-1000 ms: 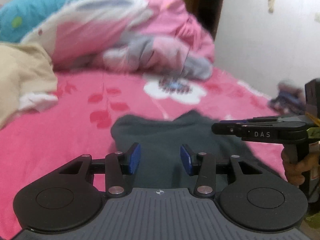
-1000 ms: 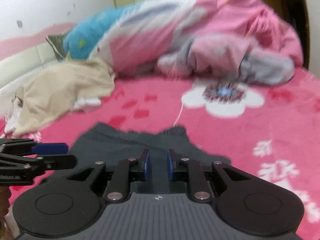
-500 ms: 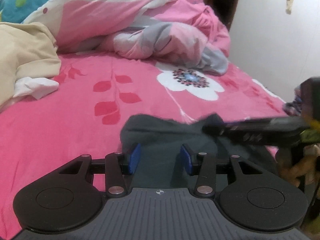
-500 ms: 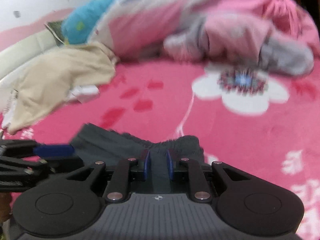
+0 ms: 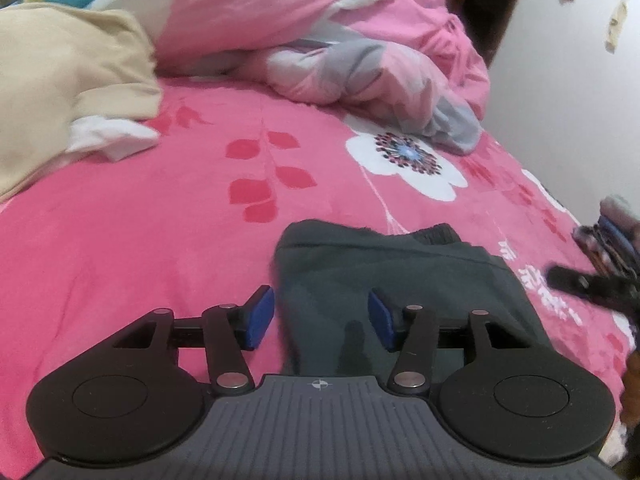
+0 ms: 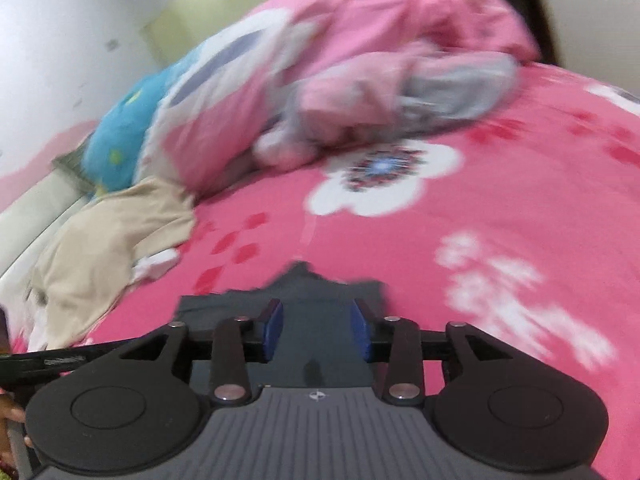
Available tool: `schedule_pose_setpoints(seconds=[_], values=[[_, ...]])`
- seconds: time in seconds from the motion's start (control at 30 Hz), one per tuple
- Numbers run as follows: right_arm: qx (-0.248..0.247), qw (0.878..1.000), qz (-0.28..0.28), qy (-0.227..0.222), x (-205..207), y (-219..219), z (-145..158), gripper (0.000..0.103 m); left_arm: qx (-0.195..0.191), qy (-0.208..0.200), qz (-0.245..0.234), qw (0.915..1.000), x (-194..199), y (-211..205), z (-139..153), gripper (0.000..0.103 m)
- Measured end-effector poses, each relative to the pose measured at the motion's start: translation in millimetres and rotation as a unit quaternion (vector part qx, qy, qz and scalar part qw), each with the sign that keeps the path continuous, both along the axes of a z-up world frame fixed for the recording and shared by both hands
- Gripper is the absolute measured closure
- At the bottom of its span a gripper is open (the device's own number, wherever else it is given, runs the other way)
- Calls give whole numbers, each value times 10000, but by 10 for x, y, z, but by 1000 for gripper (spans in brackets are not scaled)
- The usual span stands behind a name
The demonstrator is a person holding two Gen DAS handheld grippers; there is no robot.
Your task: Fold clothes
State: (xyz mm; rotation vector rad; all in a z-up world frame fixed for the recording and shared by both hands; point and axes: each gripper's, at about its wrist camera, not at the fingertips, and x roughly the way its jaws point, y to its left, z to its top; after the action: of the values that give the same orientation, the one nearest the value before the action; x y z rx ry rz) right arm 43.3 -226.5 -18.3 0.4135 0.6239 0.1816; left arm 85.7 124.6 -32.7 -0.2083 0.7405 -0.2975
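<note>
The dark grey garment (image 5: 384,280) is lying on the pink flowered bed cover (image 5: 160,240), near the close edge of the bed, and it is looking already doubled into a compact shape with a ribbed band at its far end. Whether more folds are needed, I cannot say from this; the bundle would fit a garment half folded as well as one that is finished.

The left hand-held gripper (image 5: 320,316) is hovering over the left edge of the garment with its jaws spread apart and holding nothing. The right hand-held gripper (image 6: 316,330) is also released, with its blue pads on each side of the cloth but not pinching it, as far as the blurred right view is showing.

If another fold is coming, it is good to be taking both layers at a corner, keeping the edges aligned and lifting the two sides evenly, because soft knit cloth is slipping and sagging easily.

A beige garment (image 5: 60,92) is lying well apart at the far left, with a white piece (image 5: 112,140) just beside it. A crumpled pink and grey quilt (image 5: 340,60) and a blue pillow (image 6: 120,136) are filling the head of the bed. Some dark things (image 5: 608,236) are sitting at the right edge; I cannot tell what they are. Nothing is standing between the grippers and the garment.
</note>
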Motion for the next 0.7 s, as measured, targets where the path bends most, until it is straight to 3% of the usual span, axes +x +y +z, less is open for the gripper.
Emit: schedule_pose_setpoints(seconds=[0.1,0.23,0.43,0.57,0.7], values=[[250,9985,-454,176,-266,-209,-110,56,92,79,209,9997,-101,34,11,46],[567,9946,-732,459,-462,-350,-265,55,399,238,373,9982,-226,4,-34,32],[235,9946,-801,622,-570,-285,-305,54,749,462,591,9944,-369,-23,-89,27],[-7,9926,-858,858,-592,-258,-243,54,1178,170,695,9905,-460,-2,60,26],[232,9945,-647,790,-550,-290,-168,54,948,-223,1036,9898,-634,139,274,12]])
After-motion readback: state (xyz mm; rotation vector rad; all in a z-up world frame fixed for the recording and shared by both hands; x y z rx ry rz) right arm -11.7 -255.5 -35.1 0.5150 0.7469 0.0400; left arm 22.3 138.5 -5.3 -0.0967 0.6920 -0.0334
